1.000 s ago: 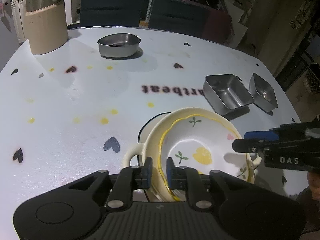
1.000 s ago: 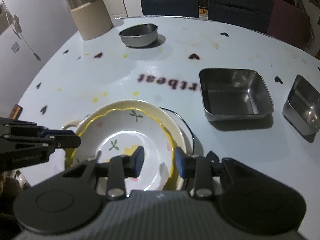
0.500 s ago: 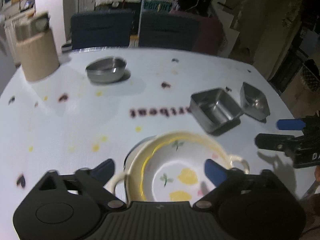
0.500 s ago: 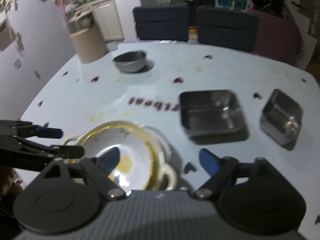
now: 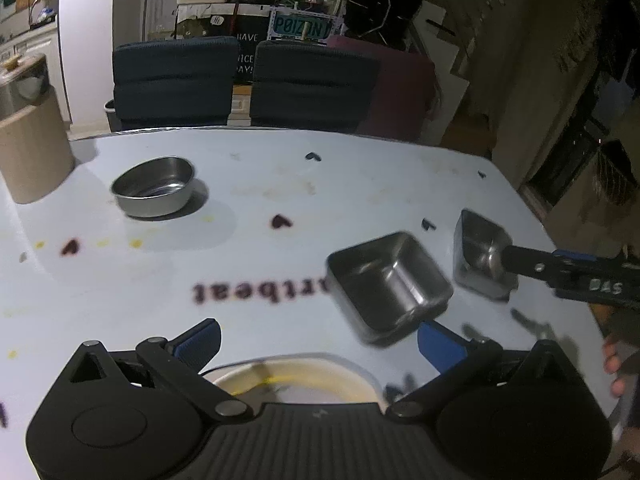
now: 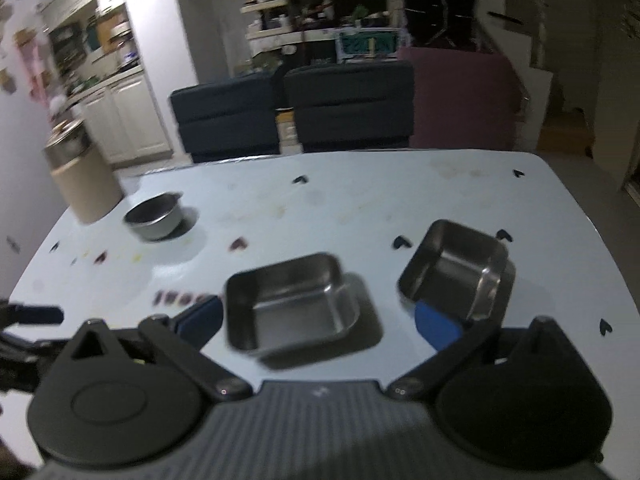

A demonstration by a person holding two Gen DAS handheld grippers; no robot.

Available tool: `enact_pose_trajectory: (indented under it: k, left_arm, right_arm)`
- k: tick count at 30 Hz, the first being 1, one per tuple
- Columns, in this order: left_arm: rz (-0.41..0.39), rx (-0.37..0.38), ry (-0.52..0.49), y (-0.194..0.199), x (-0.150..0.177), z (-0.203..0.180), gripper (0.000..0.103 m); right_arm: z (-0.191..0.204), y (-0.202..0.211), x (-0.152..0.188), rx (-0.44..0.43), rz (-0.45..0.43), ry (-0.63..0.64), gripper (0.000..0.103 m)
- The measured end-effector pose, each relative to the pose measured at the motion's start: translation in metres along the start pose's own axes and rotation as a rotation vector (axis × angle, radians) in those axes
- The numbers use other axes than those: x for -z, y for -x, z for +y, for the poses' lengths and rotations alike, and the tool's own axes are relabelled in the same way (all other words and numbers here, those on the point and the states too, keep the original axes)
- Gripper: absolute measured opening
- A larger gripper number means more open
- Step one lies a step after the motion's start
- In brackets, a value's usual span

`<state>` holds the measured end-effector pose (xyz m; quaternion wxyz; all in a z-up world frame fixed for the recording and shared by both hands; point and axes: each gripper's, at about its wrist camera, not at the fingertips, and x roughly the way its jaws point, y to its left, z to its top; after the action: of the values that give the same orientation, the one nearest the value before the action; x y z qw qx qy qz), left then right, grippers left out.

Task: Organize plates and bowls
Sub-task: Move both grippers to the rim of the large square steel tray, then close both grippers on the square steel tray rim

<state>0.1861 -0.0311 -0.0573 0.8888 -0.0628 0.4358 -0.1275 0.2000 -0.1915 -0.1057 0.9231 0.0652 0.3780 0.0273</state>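
Observation:
My left gripper (image 5: 318,342) is open and empty, above the near edge of the cream ceramic dishes (image 5: 296,376), which show only as a rim under it. My right gripper (image 6: 318,322) is open and empty, its jaws spread either side of the larger square steel dish (image 6: 292,306). A smaller square steel dish (image 6: 458,270) lies to its right. Both also show in the left wrist view: the larger (image 5: 390,284) and the smaller (image 5: 480,256), with the right gripper's fingers (image 5: 532,264) over the smaller one. A round steel bowl (image 5: 154,186) (image 6: 154,214) sits far left.
A beige canister with a steel lid (image 5: 30,148) (image 6: 82,178) stands at the table's far left corner. Dark chairs (image 5: 244,80) line the far edge. The white table (image 5: 360,176) has heart marks and printed text. The left gripper's fingers (image 6: 32,314) show at the right view's left edge.
Both grippers let go of the cream plate, opened wide and rose back from the stack. The views now tilt up toward the steel dishes; the right gripper moved right toward them.

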Motion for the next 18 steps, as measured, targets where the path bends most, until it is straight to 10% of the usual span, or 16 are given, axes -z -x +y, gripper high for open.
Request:
enact_pose_trajectory:
  k: [6,12,18]
  left_arm:
    - [0.045,0.041,0.110,-0.039,-0.015,-0.014,0.102]
    - [0.112,0.051,0.208,-0.079,-0.022,-0.007,0.074]
    - [0.162,0.071,0.261,-0.111,-0.028,0.001,0.055]
  right_arm:
    - [-0.025,-0.037,-0.026,0.029,0.004,-0.029,0.083]
    - [-0.036,-0.079,-0.032,-0.019,0.070,-0.014,0.046]
    - [-0.022,-0.112,-0.030,-0.061,0.146,0.042,0.034]
